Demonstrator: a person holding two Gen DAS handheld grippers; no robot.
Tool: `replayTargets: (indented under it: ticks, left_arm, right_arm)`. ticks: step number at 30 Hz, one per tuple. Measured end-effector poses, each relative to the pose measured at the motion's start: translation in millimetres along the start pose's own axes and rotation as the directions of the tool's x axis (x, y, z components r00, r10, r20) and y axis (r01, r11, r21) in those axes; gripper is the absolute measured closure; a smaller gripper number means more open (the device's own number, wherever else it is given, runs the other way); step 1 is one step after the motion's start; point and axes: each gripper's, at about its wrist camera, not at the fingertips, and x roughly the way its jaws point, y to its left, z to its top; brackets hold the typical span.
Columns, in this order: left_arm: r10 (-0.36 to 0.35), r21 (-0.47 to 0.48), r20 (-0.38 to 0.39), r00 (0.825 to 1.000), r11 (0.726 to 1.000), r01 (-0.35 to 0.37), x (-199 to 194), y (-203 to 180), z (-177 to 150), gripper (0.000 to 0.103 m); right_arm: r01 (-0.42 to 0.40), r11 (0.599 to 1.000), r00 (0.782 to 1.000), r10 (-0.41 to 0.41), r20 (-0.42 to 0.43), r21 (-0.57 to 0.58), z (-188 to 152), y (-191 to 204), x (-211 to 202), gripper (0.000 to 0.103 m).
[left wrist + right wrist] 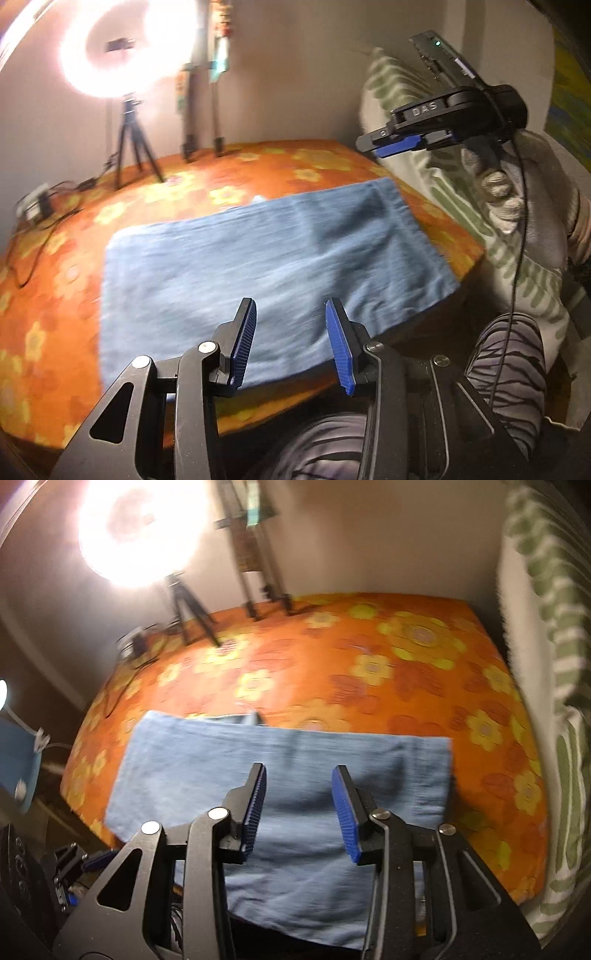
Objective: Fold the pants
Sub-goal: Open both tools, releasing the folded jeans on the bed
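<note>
Both grippers, left (290, 317) and right (299, 784), hang spread and empty over soft, limp blue pants (258, 251), best pinched at near-edge corners.

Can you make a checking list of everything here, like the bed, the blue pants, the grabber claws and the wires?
Surface: orange bedspread with yellow flowers, flat.
Job's things: light blue denim pants, folded into a flat rectangle on the bedspread; near edge hangs over the bed's side in the right wrist view.
Clutter: small grey box at the far left corner.
Grippers: left gripper open, empty, above the pants' near edge; right gripper open, empty, over the pants.
Cables: thin black cable trailing across the bedspread's left side.
Surroundings: glowing ring light on a black tripod; green-and-white striped pillow on the right; plain wall.
</note>
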Motion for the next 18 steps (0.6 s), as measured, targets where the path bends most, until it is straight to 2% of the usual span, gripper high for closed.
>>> replayTargets:
  ticks: [5, 8, 10, 12, 18]
  left_arm:
    - [0.05, -0.065, 0.01, 0.999, 0.997, -0.05, -15, 33, -15, 0.065]
    - [0.069, -0.133, 0.019, 0.997, 0.989, -0.066, -23, 62, -26, 0.056]
    - [0.079, -0.189, 0.016, 0.997, 0.979, -0.074, -25, 83, -34, 0.056]
    - [0.082, -0.24, 0.015, 0.997, 0.968, -0.076, -27, 101, -42, 0.056]
    - [0.039, -0.382, 0.017, 0.999, 0.924, -0.029, -16, 143, -61, 0.056]
  right_arm:
    - [-0.048, 0.994, 0.999, 0.046, -0.021, -0.102, 6, 60, 17, 0.062]
    - [-0.091, 0.987, 0.996, 0.087, -0.037, -0.133, 12, 93, 29, 0.062]
    - [-0.126, 0.979, 0.992, 0.119, -0.05, -0.161, 17, 117, 39, 0.059]
    - [-0.14, 0.972, 0.99, 0.131, -0.06, -0.19, 22, 140, 49, 0.047]
    - [-0.186, 0.964, 0.974, 0.155, -0.166, -0.188, 37, 198, 99, 0.046]
